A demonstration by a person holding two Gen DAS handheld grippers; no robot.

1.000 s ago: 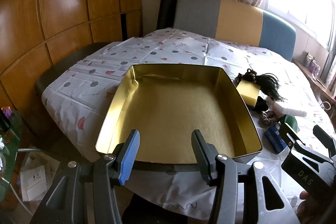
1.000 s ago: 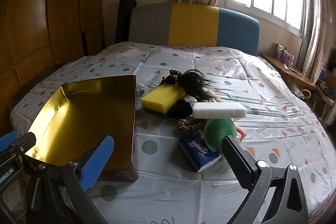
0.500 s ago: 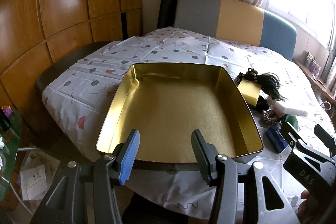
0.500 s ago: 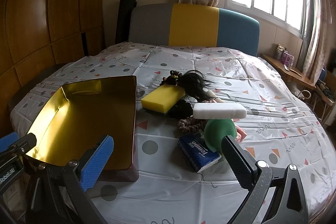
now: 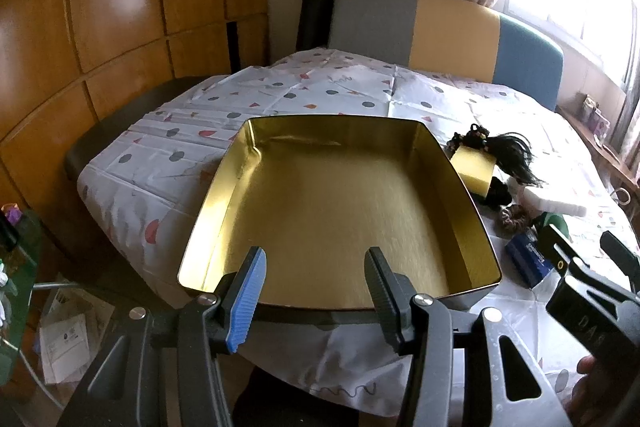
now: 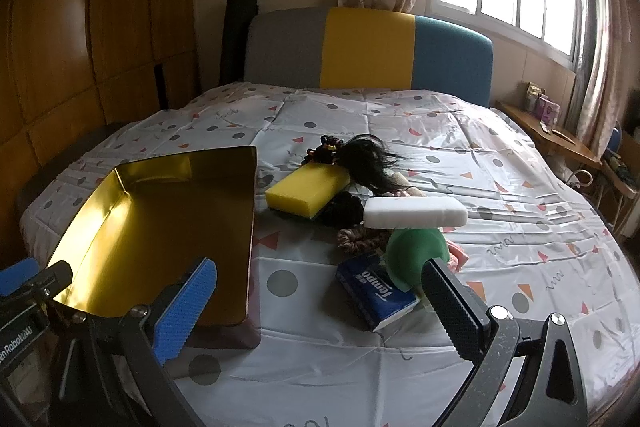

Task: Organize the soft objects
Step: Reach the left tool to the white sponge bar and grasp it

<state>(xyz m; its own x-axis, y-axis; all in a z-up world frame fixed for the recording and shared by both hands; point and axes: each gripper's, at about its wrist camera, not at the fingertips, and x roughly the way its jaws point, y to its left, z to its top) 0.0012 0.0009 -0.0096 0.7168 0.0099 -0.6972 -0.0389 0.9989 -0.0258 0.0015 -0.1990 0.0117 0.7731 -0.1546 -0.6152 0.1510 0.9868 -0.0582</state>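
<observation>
The gold tin tray is lying empty on the patterned tabletop, its long axis running away from the viewer. Right of it, a yellow sponge is lying with its long axis angling up-right, beside a white sponge stretching left-right. The left gripper and right gripper are both hovering released, grasping nothing.

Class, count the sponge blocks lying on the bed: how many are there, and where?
2. The yellow sponge lies beside the gold tin; the white sponge rests atop the green object. The pile may hide others.
</observation>
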